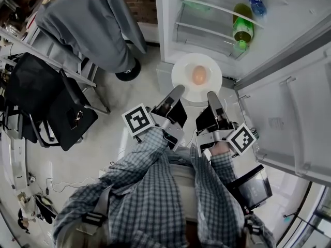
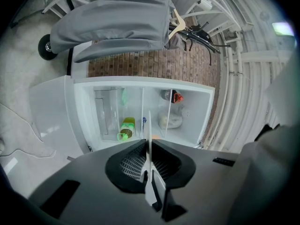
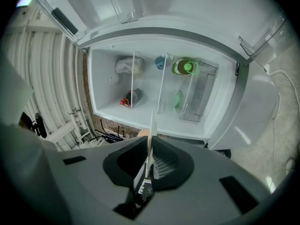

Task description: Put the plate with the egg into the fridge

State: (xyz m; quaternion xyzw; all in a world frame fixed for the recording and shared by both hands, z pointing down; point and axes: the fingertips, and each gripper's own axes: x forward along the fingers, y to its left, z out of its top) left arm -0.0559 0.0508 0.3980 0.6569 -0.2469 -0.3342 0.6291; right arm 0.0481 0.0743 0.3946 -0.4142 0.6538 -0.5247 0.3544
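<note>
A white fridge (image 1: 166,25) stands wide open, its door (image 1: 305,118) swung out to the right, as a person (image 1: 155,190) in a checked shirt faces it with a two-fingered gripper in each hand. To the far left, a grey jacket (image 1: 98,19) hangs over a metal rack (image 1: 62,61). A round white plate (image 1: 181,74) is held out level between the two tools. It is just in front of the fridge's open compartment and above the pale floor (image 1: 134,102), not yet inside. The left gripper (image 1: 177,91) has its fingers clamped on the plate's near-left rim. The right gripper (image 1: 212,94) has its fingers clamped on the near-right rim. Seen from each gripper's own camera, the plate is a thin white edge pinched between dark fingers. Inside the fridge, a green bottle (image 1: 242,31) sits on a shelf (image 1: 207,32), with a blue bottle (image 1: 256,1) farther back. A single brown egg (image 1: 199,75) rests at the middle of the plate.
</note>
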